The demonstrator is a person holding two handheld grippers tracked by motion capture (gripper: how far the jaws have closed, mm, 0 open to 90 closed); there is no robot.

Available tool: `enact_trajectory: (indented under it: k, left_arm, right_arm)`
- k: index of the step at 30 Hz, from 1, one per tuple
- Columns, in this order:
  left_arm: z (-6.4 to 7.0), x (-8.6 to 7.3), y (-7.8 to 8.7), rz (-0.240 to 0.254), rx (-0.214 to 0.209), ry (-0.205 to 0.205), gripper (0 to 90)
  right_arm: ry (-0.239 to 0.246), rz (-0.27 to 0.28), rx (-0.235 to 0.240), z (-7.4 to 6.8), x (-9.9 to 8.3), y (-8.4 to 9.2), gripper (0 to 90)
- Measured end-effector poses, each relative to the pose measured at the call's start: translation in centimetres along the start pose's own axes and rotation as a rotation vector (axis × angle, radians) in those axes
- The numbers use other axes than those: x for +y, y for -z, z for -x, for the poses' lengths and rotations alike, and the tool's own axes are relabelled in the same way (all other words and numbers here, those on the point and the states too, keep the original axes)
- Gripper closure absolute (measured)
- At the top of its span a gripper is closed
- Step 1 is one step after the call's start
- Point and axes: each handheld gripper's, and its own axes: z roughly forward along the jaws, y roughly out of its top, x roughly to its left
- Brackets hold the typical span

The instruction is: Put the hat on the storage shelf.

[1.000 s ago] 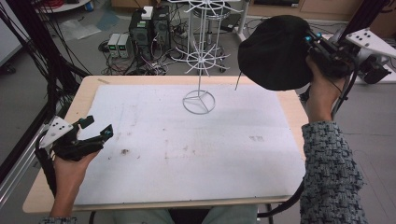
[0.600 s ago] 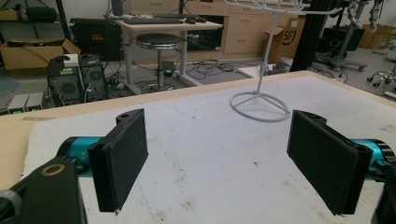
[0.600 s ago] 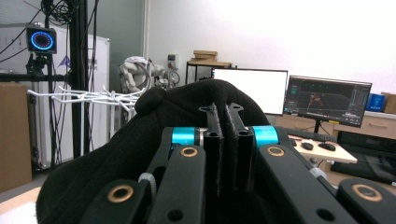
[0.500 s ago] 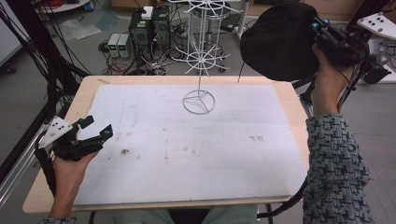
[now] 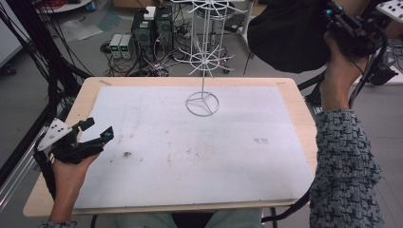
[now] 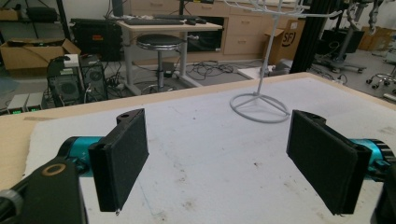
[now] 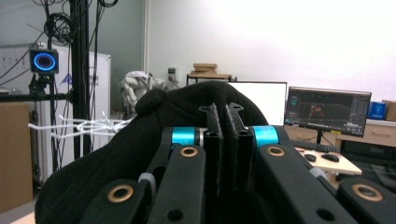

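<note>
Up it goes, the right gripper (image 5: 332, 21) clamped tight on the black hat (image 5: 290, 35), now lifted level with the white wire stand (image 5: 203, 59) for hanging, while the left gripper (image 5: 97, 133) waits wide open, empty.

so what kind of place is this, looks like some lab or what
Most likely a research lab or workshop. Computer towers and tangled cables sit on the floor behind the table, a monitor shows tracking graphics, and cardboard boxes stand by a desk with a stool.
</note>
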Motion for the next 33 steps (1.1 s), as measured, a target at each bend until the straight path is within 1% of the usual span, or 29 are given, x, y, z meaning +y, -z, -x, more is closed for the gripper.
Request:
enact_trajectory:
  k: [3, 4, 5, 6, 12, 13, 16, 18, 20, 23, 30, 31, 33]
  left_arm:
    - [0.0, -0.1, 0.2, 0.003, 0.004, 0.004, 20.7]
    - [0.0, -0.1, 0.3, 0.001, 0.006, -0.001, 20.7]
    - [0.0, -0.1, 0.5, 0.000, 0.008, 0.001, 20.7]
    - [0.0, -0.1, 0.6, -0.003, 0.011, -0.002, 20.7]
    - [0.0, -0.3, 1.8, -0.002, 0.038, -0.002, 20.7]
    - [0.0, -0.3, 2.0, -0.004, 0.045, -0.004, 20.7]
    - [-0.1, -0.5, 2.6, -0.003, 0.060, -0.001, 20.7]
    - [-0.3, -0.5, 2.9, -0.004, 0.067, 0.002, 20.7]
    - [-0.3, -0.6, 3.2, 0.000, 0.075, 0.007, 20.7]
    - [-0.5, -0.7, 3.7, -0.003, 0.084, 0.006, 20.7]
    - [-0.5, -0.9, 4.4, -0.007, 0.102, 0.009, 20.7]
    - [-0.6, -0.9, 4.5, -0.009, 0.104, 0.004, 20.8]
    - [-0.5, -0.9, 4.7, -0.004, 0.109, 0.009, 20.7]
  right_arm:
    - [0.001, 0.010, 0.000, 0.3, 0.3, 0.0, 87.2]
    - [-0.009, 0.009, 0.001, 0.3, 0.4, 0.0, 87.1]
    - [-0.010, 0.014, -0.002, 0.4, 0.5, 0.0, 87.2]
    - [-0.017, 0.025, -0.002, 0.8, 0.7, 0.0, 87.1]
    - [-0.031, 0.034, -0.004, 1.4, 1.1, -0.2, 87.1]
    - [-0.024, 0.040, -0.005, 1.6, 1.2, -0.4, 87.2]
    - [-0.035, 0.042, 0.005, 1.6, 1.3, -0.8, 87.1]
    - [-0.036, 0.051, 0.009, 1.6, 1.3, -1.1, 87.1]
    - [-0.046, 0.063, 0.011, 1.7, 1.4, -1.2, 87.1]
    - [-0.043, 0.072, 0.014, 1.8, 1.7, -1.4, 87.1]
    - [-0.056, 0.092, 0.019, 2.1, 2.5, -1.6, 87.1]
    - [-0.055, 0.097, 0.019, 2.1, 2.6, -1.7, 87.1]
    - [-0.056, 0.101, 0.023, 2.0, 2.7, -1.8, 87.1]
